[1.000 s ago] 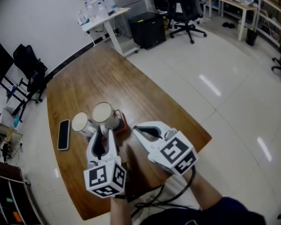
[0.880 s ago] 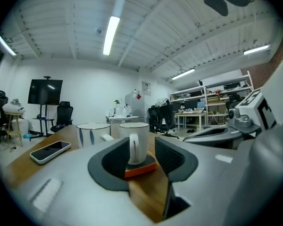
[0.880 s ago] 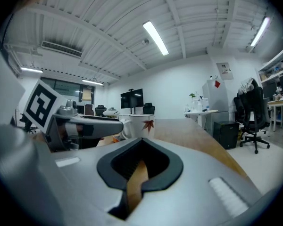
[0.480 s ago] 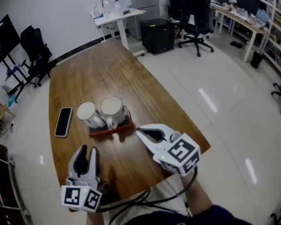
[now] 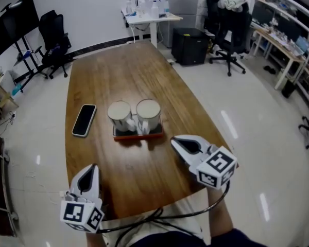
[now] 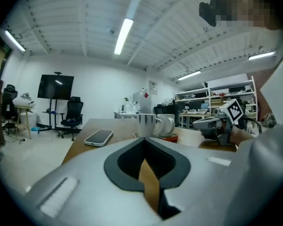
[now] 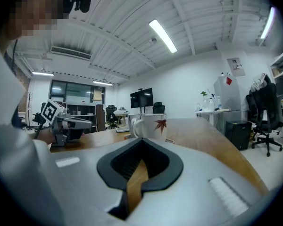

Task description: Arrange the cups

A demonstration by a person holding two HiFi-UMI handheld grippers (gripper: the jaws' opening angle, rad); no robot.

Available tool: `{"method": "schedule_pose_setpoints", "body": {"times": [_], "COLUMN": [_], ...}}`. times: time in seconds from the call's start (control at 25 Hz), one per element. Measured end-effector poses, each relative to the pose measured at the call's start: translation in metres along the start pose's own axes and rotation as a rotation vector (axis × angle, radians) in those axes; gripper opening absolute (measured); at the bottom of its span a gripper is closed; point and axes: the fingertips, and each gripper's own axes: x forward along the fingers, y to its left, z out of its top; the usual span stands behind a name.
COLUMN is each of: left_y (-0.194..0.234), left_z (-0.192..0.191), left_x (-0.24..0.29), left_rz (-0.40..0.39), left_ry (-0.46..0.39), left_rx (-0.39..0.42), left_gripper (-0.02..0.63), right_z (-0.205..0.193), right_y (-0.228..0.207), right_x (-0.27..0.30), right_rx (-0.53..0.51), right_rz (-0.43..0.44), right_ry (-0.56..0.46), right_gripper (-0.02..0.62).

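Two white cups stand side by side on a red tray in the middle of the wooden table: the left cup and the right cup, handles toward me. The right gripper view shows a red leaf print on the nearer cup. My left gripper is at the table's near left edge, well back from the cups. Its jaws have just closed, with nothing between them. My right gripper hovers right of the tray, shut and empty. In the left gripper view both cups stand ahead.
A black phone lies flat left of the tray. The table's near edge runs just under both grippers. Beyond the far end stand a white desk, a black cabinet and office chairs.
My left gripper drew back from the cups to the table's near left edge and its jaws closed. Both cups stay on the tray. The right gripper barely moved.
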Motion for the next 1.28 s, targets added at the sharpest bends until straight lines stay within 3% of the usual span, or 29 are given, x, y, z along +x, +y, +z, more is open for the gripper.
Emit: {"method": "schedule_pose_setpoints", "body": {"times": [0.2, 0.28, 0.44, 0.6, 0.76, 1.28], "left_y": [-0.031, -0.039, -0.04, -0.04, -0.041, -0.04], "left_z": [-0.002, -0.003, -0.005, -0.007, -0.004, -0.003], "left_x": [0.003, 0.004, 0.006, 0.004, 0.005, 0.006], "left_rz": [-0.264, -0.325, -0.334, -0.333, -0.337, -0.333], "left_ry": [0.014, 0.017, 0.018, 0.028, 0.019, 0.018], "left_rx": [0.042, 0.052, 0.051, 0.054, 0.06, 0.05], "left_gripper": [0.003, 0.003, 0.003, 0.003, 0.003, 0.003], "right_z": [0.001, -0.001, -0.004, -0.01, -0.007, -0.005], "right_y": [0.004, 0.007, 0.02, 0.062, 0.095, 0.096], "right_x": [0.006, 0.009, 0.017, 0.028, 0.035, 0.041], "right_rx": [-0.002, -0.007, 0.003, 0.003, -0.036, -0.047], "right_rz": [0.018, 0.027, 0.045, 0.168, 0.256, 0.234], "right_ry": [0.004, 0.006, 0.028, 0.066, 0.04, 0.022], "right_gripper": [0.018, 0.018, 0.018, 0.018, 0.018, 0.018]}}
